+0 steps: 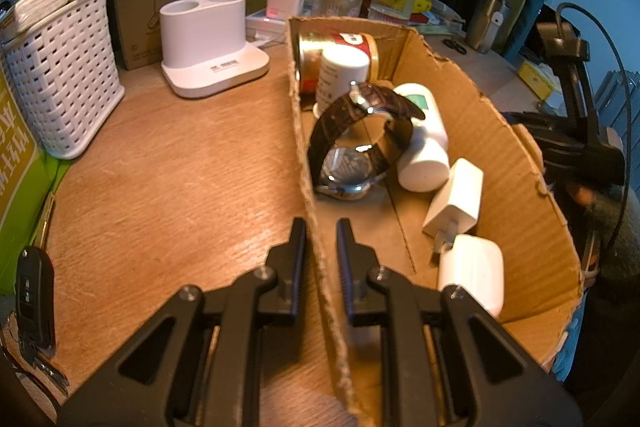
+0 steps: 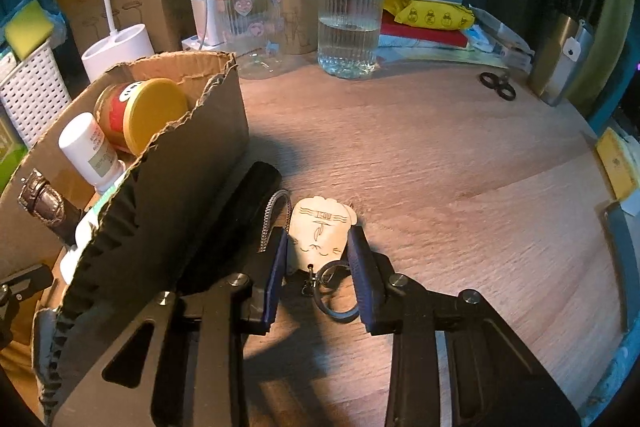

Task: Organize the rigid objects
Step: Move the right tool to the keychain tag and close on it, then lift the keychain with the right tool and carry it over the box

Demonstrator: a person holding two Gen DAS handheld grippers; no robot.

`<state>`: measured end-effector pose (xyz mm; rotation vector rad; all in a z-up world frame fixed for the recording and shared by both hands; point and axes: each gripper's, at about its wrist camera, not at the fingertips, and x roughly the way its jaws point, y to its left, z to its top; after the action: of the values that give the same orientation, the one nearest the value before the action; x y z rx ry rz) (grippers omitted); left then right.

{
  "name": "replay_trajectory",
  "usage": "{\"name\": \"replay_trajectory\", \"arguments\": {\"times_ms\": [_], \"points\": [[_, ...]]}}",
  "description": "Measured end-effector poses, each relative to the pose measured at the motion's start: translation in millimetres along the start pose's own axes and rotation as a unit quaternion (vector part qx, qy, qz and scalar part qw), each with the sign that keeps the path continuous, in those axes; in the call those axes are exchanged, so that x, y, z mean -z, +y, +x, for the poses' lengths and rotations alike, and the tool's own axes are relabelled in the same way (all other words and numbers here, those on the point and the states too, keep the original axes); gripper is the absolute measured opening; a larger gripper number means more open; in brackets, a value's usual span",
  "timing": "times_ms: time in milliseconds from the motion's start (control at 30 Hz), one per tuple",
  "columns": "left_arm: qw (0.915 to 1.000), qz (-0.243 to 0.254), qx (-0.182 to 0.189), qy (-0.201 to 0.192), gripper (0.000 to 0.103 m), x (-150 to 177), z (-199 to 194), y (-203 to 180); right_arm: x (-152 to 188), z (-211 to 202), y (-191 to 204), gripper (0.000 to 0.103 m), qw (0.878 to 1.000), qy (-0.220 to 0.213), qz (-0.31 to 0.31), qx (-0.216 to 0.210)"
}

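Observation:
A torn cardboard box [image 1: 500, 155] lies on the wooden desk and holds a brown-strapped watch [image 1: 352, 147], white bottles [image 1: 424, 155], a gold can [image 1: 340, 45], a white charger plug [image 1: 456, 203] and a white earbud case [image 1: 474, 271]. My left gripper [image 1: 322, 227] straddles the box's near-left wall, shut on it. In the right wrist view the same box [image 2: 192, 155] stands to the left. My right gripper [image 2: 320, 239] is down on the desk with its blue pads pressed on both sides of a pale wooden key tag [image 2: 320, 231]. The tag's metal ring [image 2: 336, 295] lies between the fingers.
A black cylinder with a cord loop [image 2: 252, 195] lies against the box beside my right gripper. A car key [image 1: 34, 303], a white basket [image 1: 64, 79] and a lamp base [image 1: 208, 43] sit to the left. A water bottle [image 2: 352, 7], scissors [image 2: 498, 85] and a steel tumbler [image 2: 564, 55] stand at the back.

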<state>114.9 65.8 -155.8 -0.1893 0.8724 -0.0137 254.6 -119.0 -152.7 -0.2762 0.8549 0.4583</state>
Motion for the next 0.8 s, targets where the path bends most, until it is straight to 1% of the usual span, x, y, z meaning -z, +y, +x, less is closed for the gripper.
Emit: {"name": "replay_trajectory", "arguments": {"times_ms": [233,467,800], "points": [[1.0000,0.000,0.000,0.000,0.016,0.2,0.0,-0.2,0.6,-19.1,-6.1,0.033,1.000,-0.019,0.014,0.002],[1.0000,0.000,0.000,0.000,0.016,0.0,0.0,0.1,0.2,-48.8,-14.2,0.033,0.998,-0.049,0.026,0.009],[1.0000,0.000,0.000,0.000,0.016,0.0,0.0,0.1,-6.8,-75.7,-0.8,0.033,0.997,-0.080,0.011,0.003]]}}
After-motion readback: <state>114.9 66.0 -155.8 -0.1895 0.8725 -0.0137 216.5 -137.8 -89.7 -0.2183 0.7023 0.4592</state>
